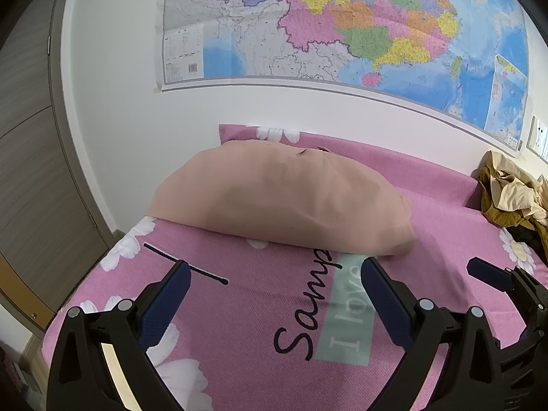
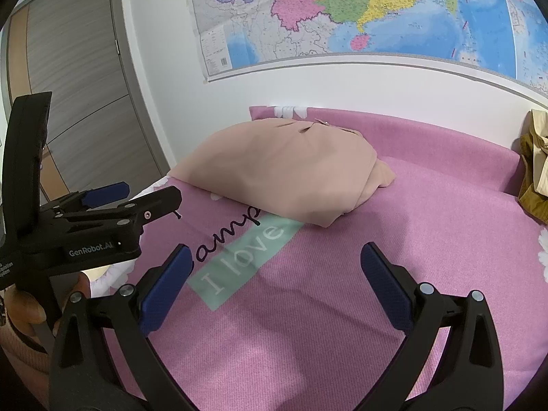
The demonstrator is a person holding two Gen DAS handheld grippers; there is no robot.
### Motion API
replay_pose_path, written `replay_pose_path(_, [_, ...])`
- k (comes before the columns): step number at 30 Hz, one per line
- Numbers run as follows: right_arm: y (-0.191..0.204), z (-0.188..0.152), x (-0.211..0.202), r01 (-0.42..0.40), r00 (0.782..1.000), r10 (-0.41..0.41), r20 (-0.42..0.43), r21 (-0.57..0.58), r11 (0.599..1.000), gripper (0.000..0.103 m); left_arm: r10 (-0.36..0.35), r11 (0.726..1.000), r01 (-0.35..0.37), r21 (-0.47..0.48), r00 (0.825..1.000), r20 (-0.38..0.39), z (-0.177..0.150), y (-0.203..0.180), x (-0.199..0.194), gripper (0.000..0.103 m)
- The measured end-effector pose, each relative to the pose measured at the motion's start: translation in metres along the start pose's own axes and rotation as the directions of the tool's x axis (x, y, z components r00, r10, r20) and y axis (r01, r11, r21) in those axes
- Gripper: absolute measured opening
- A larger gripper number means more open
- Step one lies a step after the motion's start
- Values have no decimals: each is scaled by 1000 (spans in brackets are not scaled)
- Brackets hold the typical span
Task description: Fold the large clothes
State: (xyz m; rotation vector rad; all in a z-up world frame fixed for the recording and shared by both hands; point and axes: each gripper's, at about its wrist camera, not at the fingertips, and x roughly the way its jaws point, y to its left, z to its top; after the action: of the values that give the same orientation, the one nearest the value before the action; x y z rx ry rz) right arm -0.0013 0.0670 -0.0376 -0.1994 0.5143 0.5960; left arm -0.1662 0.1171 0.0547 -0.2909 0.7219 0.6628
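A folded peach garment lies on the pink bed cover, toward the wall; it also shows in the right wrist view. My left gripper is open and empty, hovering just in front of the garment's near edge. It also shows from the side in the right wrist view. My right gripper is open and empty above the cover, short of the garment. Its fingertip shows at the right in the left wrist view.
A heap of tan and olive clothes lies at the bed's far right, also in the right wrist view. A wall map hangs behind the bed. A wooden wardrobe door stands to the left.
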Motion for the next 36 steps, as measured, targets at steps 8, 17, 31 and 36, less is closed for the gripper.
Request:
replay_pose_path(8, [-1,-1,1,-3,1000,3,-1,0,1000,97,-2,1000,2,1,1000,-4,-1,0,1,96])
replay_pose_path(17, [0,-1,1,2,1000,-2,-1,0,1000,97,-3,1000,3,0,1000,-9,-2,-2,2,96])
replay_pose_path(31, [-2,0,1,-6,1000,6,-3,9,1000,97,-2,1000,2,4,1000,-10,-1,-4,2,96])
replay_pose_path(36, [-1,0,1,-1,1000,1,-3,12,1000,97,0,1000,0,4,1000,-11,-2,-4,2,96])
